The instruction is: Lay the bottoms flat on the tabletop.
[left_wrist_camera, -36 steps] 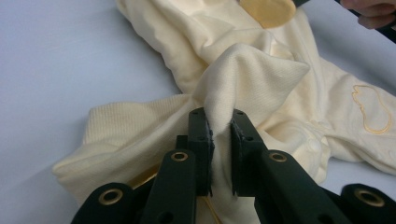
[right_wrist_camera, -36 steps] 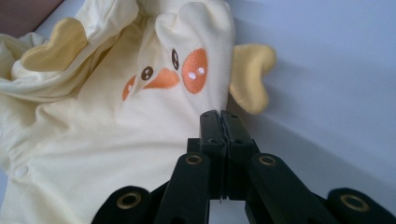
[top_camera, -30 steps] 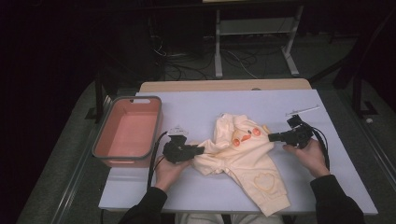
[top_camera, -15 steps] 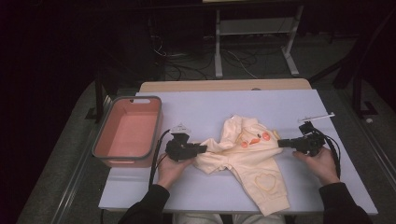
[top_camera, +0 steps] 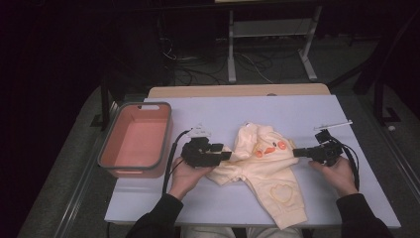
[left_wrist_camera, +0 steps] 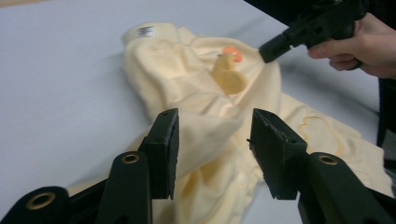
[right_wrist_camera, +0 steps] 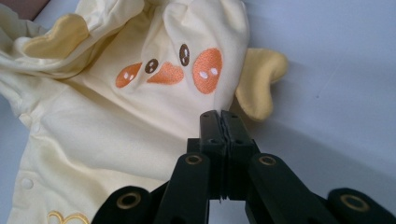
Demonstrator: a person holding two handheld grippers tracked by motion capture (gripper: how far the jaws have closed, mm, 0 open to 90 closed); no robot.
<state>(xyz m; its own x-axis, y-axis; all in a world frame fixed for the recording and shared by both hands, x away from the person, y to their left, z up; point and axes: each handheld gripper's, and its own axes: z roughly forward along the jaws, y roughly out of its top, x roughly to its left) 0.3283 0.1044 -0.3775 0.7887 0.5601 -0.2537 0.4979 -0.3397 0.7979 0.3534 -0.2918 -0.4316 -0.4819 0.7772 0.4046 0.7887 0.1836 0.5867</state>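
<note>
Meanwhile, the left gripper [top_camera: 225, 154] is being held level over the table [top_camera: 297, 111] with its jaws just opened around a fold of the yellow baby garment [top_camera: 262, 173] lying mid-table, while the right gripper [top_camera: 297, 152] is being kept pinched together at the garment's edge

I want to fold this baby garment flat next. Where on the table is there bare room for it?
Bare table lies along the far edge behind the yellow garment, and between garment and pink bin. The near-left corner is free too. The middle is crowded: garment, left gripper and right gripper.
</note>
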